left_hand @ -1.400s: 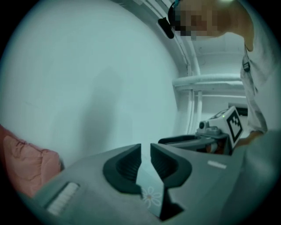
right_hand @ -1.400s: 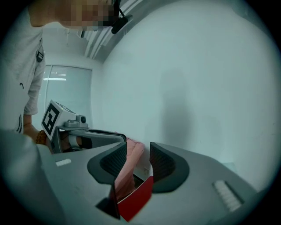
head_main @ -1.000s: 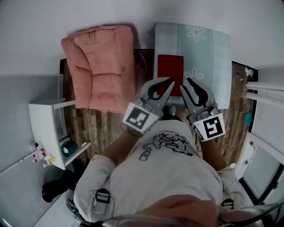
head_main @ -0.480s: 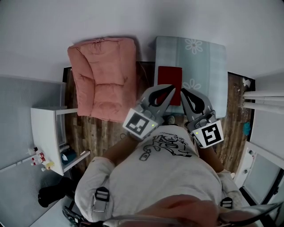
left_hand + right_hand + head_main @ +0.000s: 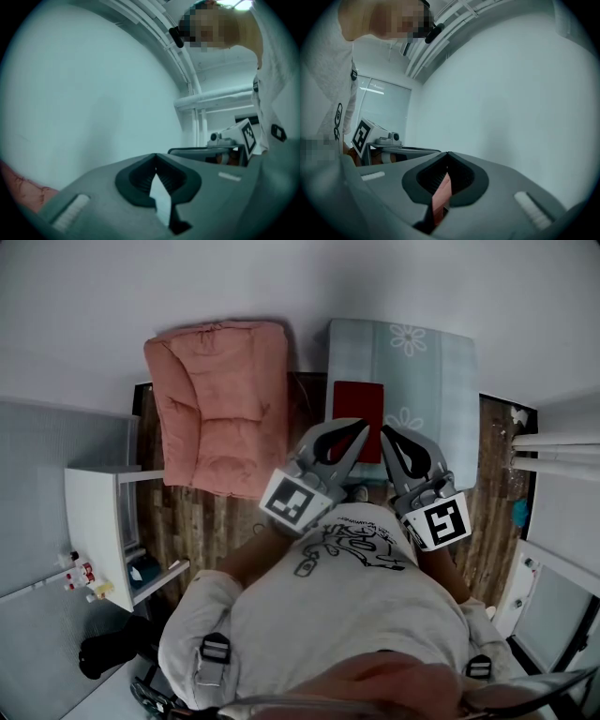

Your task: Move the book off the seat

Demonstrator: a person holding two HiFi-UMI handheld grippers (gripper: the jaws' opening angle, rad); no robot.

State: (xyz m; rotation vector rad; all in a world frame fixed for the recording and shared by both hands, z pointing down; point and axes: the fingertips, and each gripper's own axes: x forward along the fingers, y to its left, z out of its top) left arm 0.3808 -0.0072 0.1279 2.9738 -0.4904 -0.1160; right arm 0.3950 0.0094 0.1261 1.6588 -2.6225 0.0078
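Two grippers, both empty. Pink padded chair (image 5: pixel 220 404) sits upper left. Left gripper (image 5: pixel 354 432) at centre, jaws together with nothing between them. Red book (image 5: pixel 358 401) lies flat on the pale blue flowered seat (image 5: pixel 441 381), upper centre, untouched. Right gripper (image 5: pixel 389 439) just right of the left, jaws also closed on nothing.

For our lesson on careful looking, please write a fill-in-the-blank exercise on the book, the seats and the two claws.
1. The book is ___ in colour.
2. It lies on a pale blue seat printed with ___.
3. In the head view, the padded chair left of that seat is ___.
4. The left claw and the right claw both have their jaws ___, with nothing held.

Missing words: red; flowers; pink; shut
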